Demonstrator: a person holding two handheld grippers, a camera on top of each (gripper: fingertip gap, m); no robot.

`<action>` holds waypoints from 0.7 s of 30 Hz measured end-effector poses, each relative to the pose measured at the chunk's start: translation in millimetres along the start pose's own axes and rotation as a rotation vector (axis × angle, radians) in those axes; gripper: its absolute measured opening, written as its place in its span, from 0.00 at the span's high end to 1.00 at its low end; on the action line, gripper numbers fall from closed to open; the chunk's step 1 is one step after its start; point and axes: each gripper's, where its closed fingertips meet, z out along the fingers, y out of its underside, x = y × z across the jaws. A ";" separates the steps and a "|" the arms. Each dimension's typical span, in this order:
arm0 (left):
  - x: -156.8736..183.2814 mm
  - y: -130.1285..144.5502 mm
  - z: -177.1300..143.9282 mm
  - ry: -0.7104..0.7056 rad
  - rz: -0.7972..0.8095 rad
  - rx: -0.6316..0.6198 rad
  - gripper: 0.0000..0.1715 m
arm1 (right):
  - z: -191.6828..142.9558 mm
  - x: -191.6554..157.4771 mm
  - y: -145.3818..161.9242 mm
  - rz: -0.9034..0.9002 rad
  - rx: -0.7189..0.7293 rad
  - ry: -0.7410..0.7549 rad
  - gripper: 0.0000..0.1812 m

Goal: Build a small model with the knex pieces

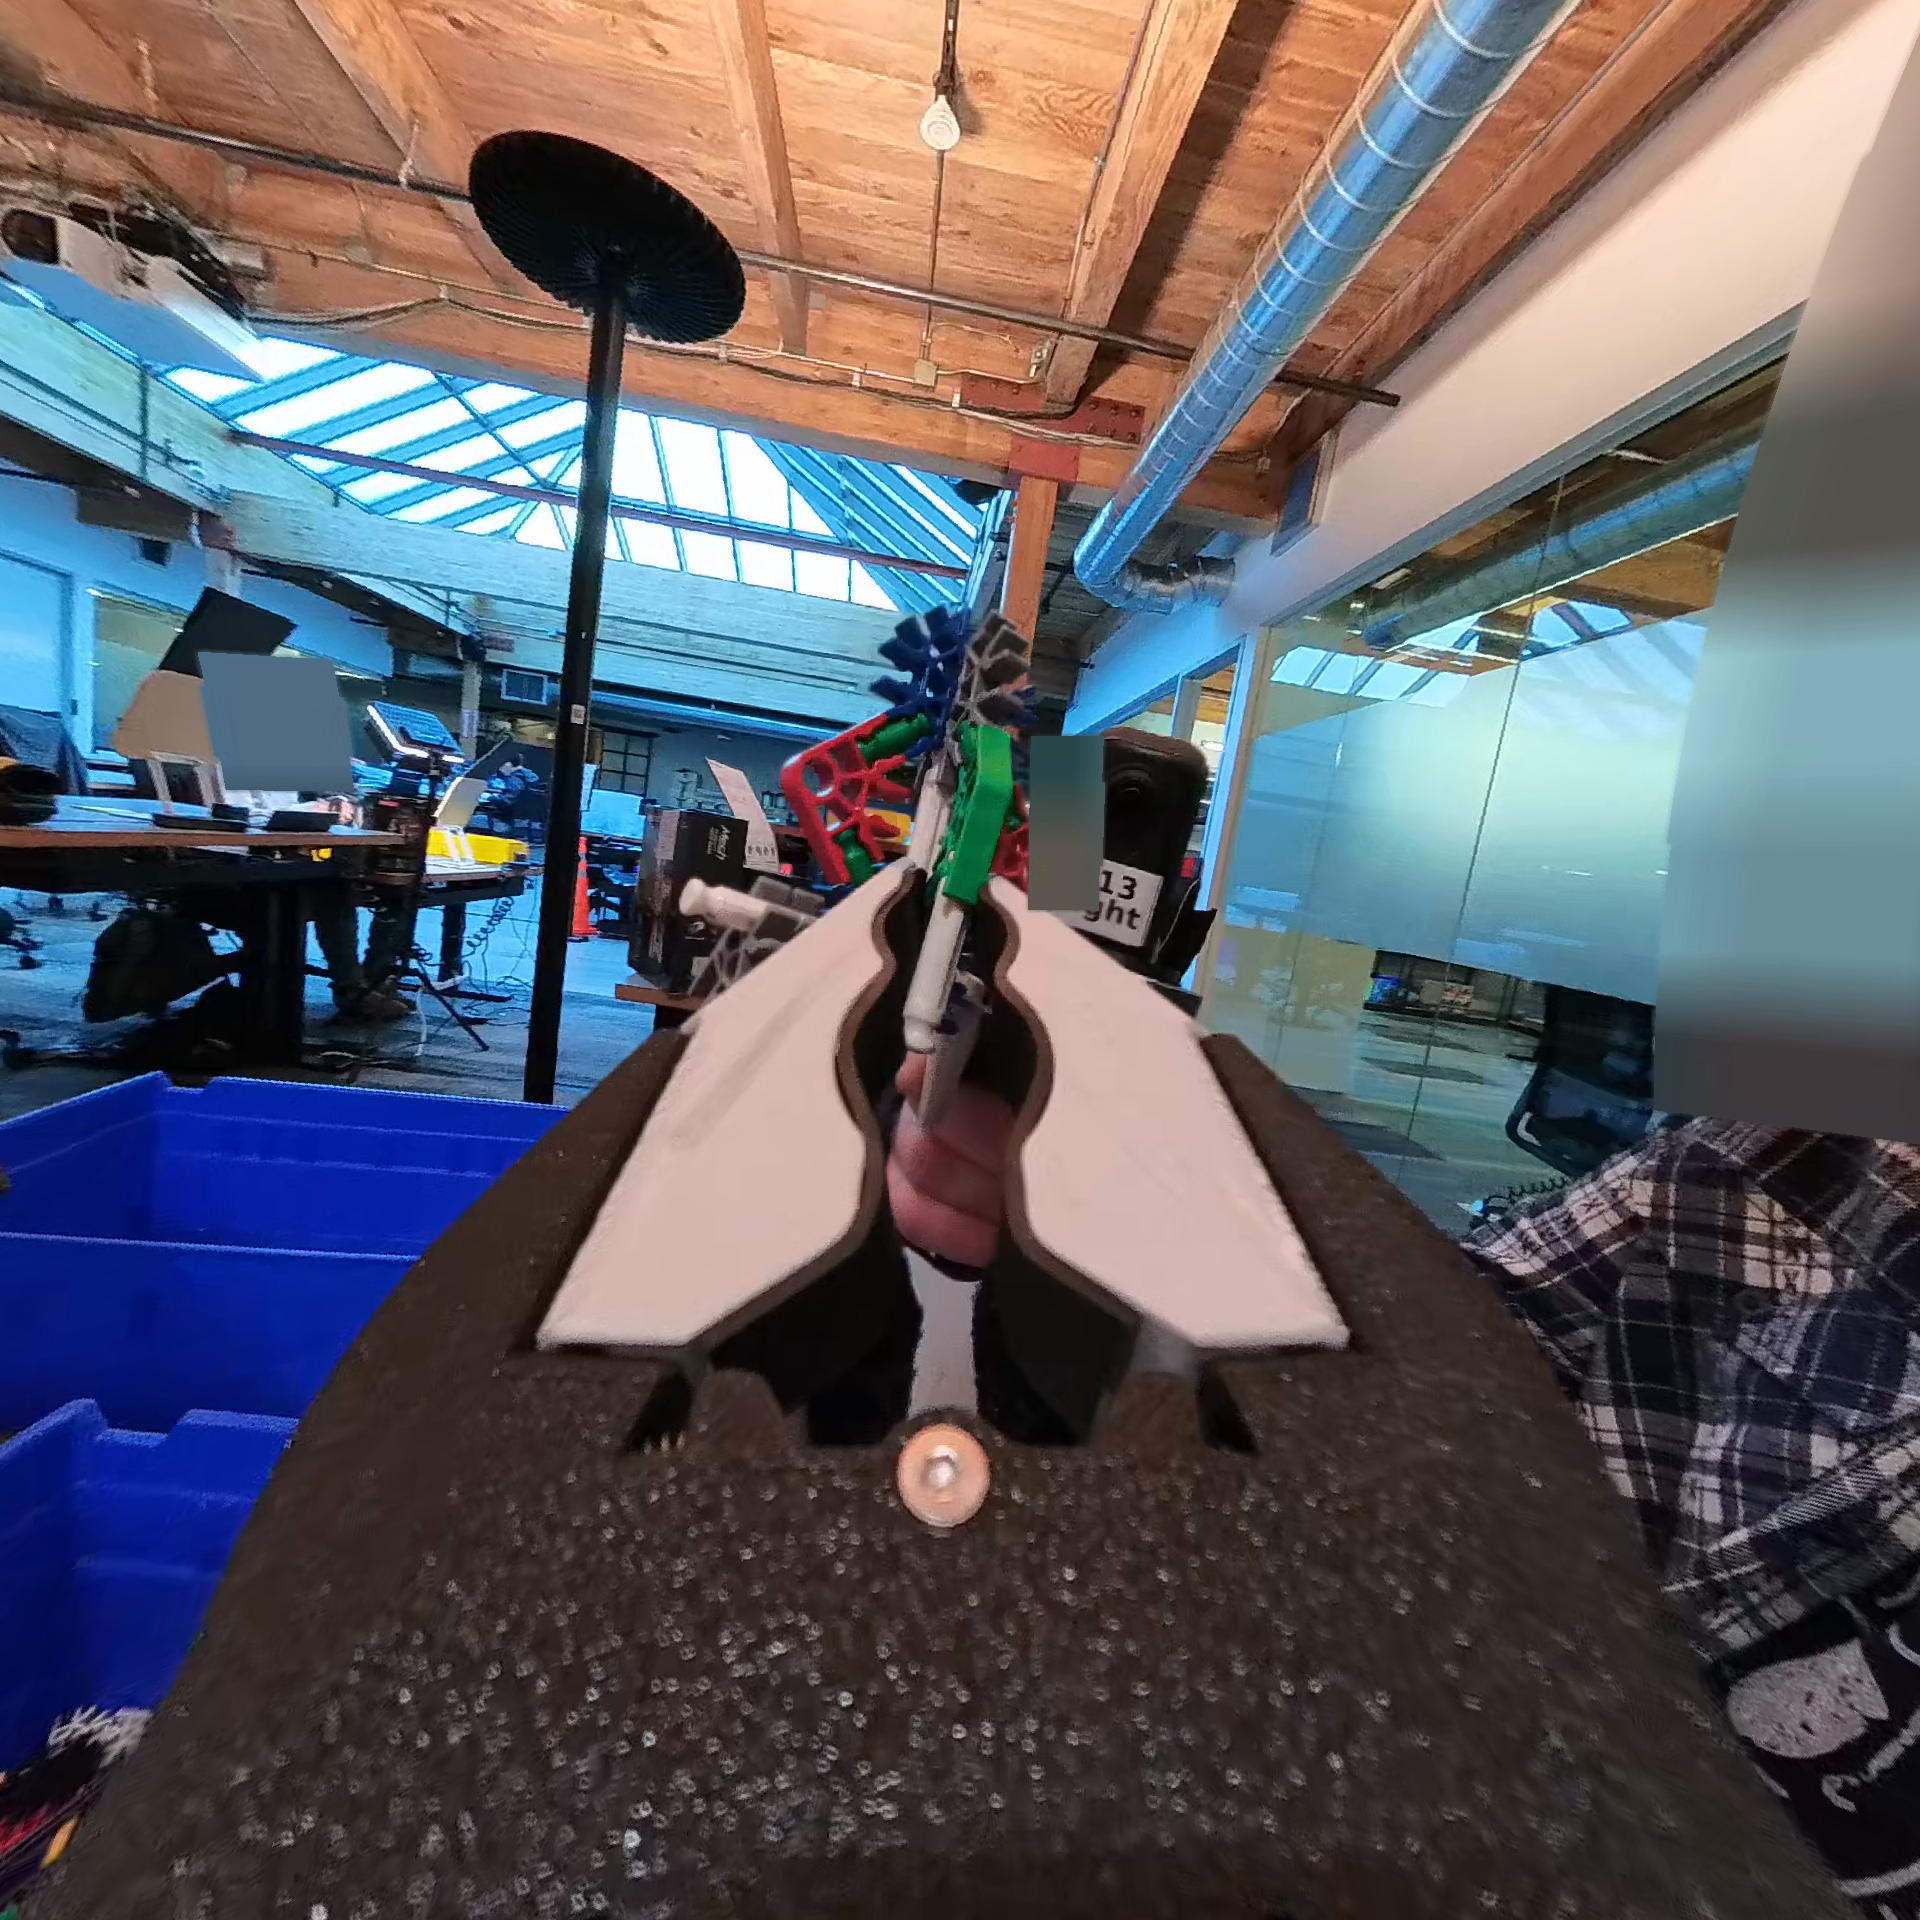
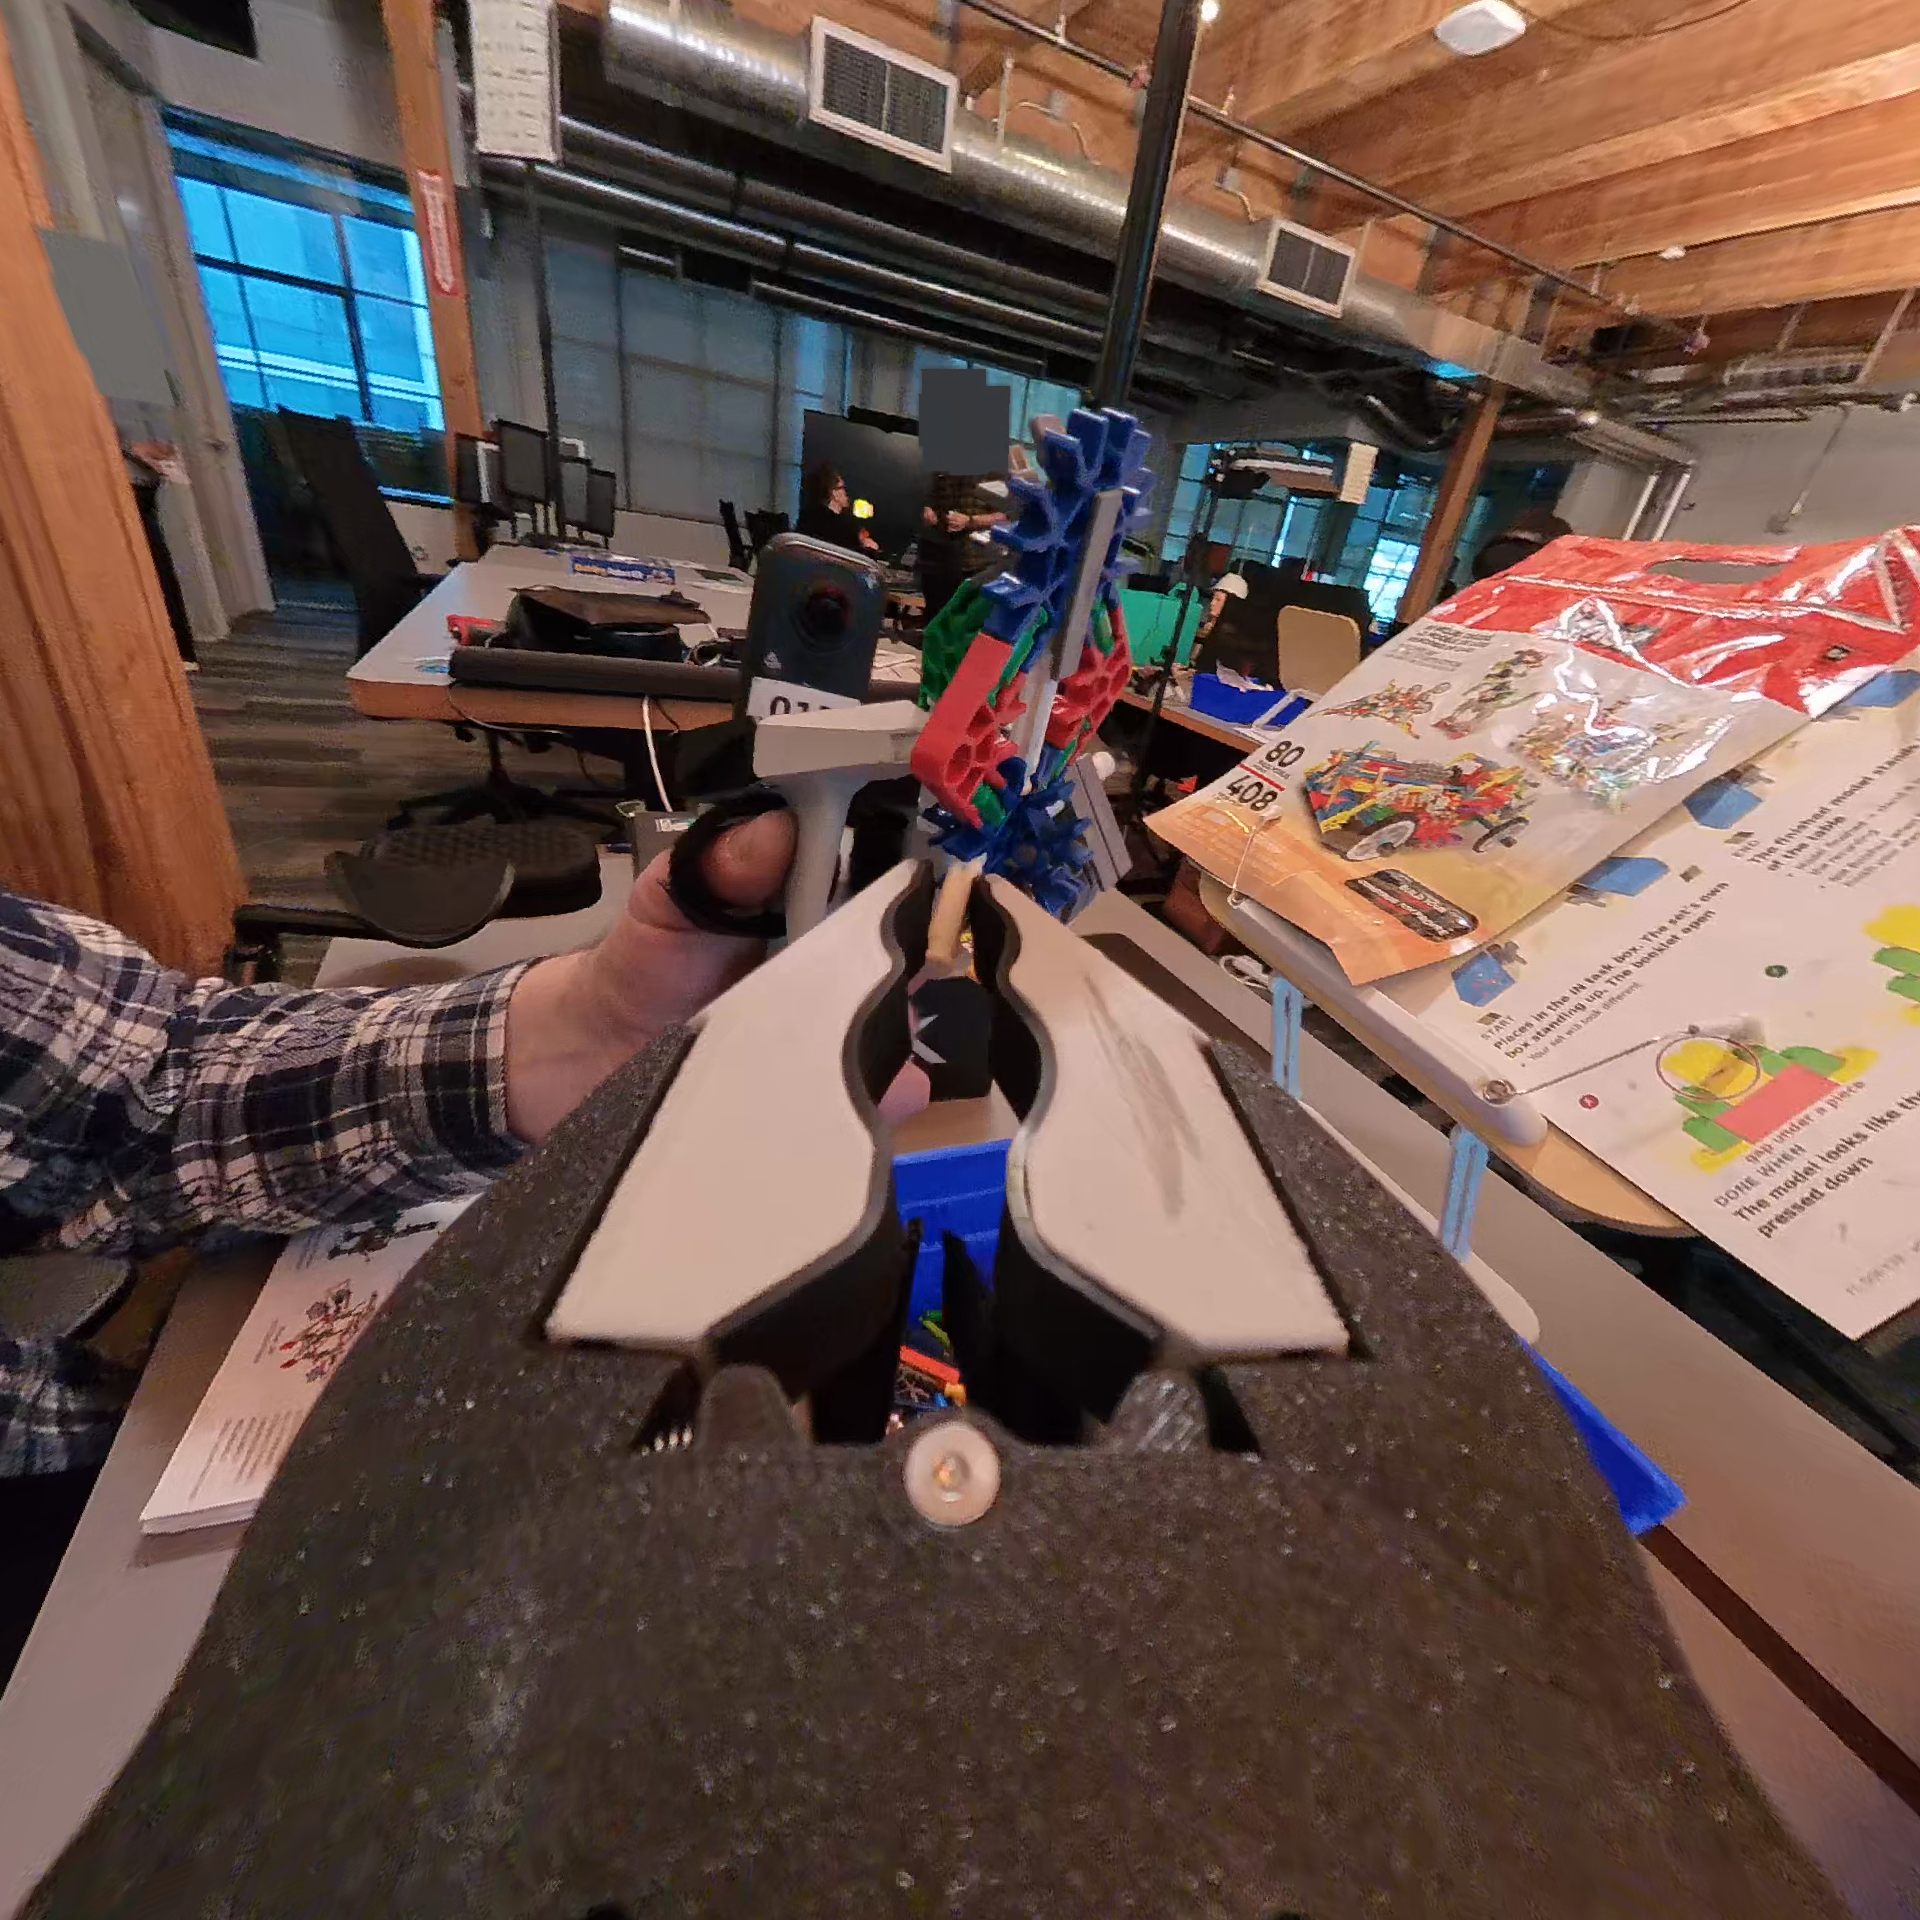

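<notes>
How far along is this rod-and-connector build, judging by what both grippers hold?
Done: a cluster of blue snowflake, red and green plastic connectors on white rods is already joined. In hand: the left gripper is shut on its white rod; the right gripper pinches a cream rod at its base. Left: loose pieces sit in the blue plastic bin below; how many are needed cannot be told.

- White label [image 1: 1127, 902], right of centre on a black camera body: printed characters, partly covered.
- Black box [image 1: 691, 862], far on a counter: white branding, too small to read.
- White label [image 2: 800, 698] under a dark camera: digits, cut off.
- Toy-set bag [image 2: 1455, 748], right: large numbers, product pictures.
- Instruction sheet [image 2: 1714, 1039], near right: black printed lines.
- Booklet [image 2: 260, 1371], near left on the counter: fine print.
- Red sign [image 2: 442, 229], far left post: illegible.
</notes>
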 end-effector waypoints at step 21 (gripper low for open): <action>-8.2 7.4 -7.1 0.110 -0.161 0.019 0.98 | 2.6 -5.6 11.1 0.097 0.046 -0.228 0.98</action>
